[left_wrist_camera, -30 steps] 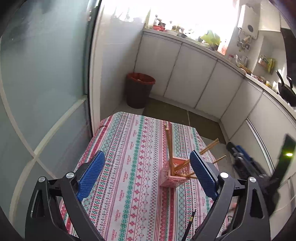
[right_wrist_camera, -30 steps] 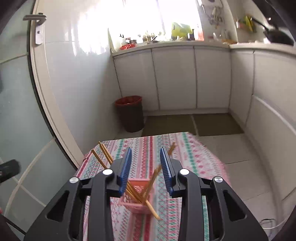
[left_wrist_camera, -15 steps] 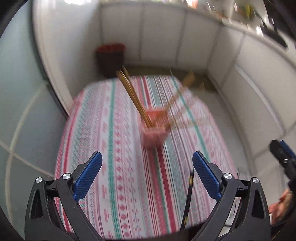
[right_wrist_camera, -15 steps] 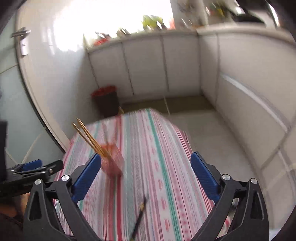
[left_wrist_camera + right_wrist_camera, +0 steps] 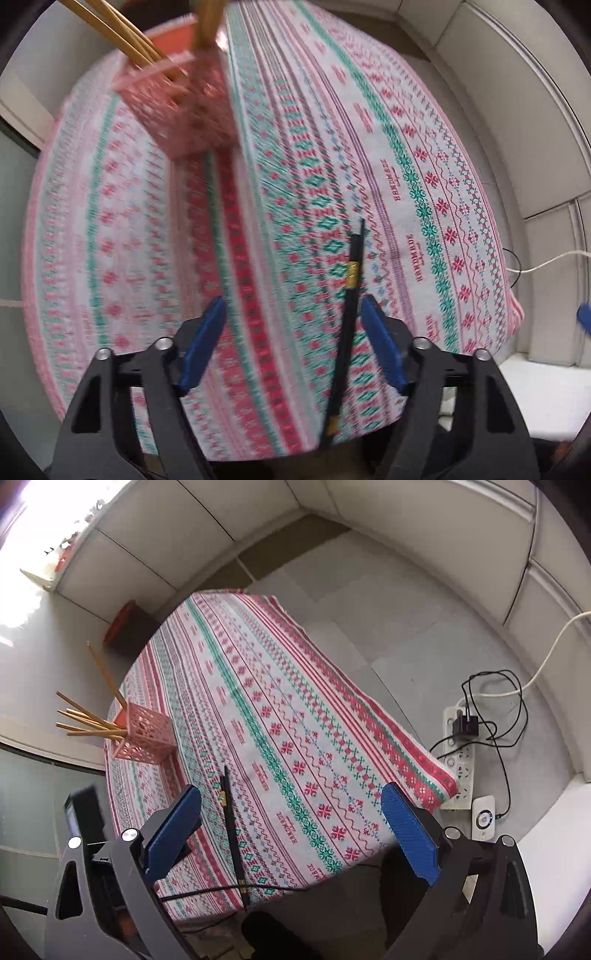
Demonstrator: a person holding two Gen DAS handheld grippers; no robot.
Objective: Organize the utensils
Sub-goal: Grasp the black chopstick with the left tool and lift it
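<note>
Two hand-held grippers | left (image 5: 291, 343) closing around black chopstick (image 5: 349, 295), not pinching | right (image 5: 291, 823) wide, empty

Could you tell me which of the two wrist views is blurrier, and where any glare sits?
Left wrist: smeared, worst on the pink basket and the tablecloth; no glare. Right wrist: sharp; window glare burns out the upper-left corner; the black chopstick reads crisply.

A basket (image 5: 142, 736) holding several chopsticks (image 5: 86, 720) stands on the desk (image 5: 295, 716) toward its far left corner, a single chopstick (image 5: 232, 834) lies flat near the near edge, and a power strip (image 5: 460, 753) rests on the floor right of the desk.
</note>
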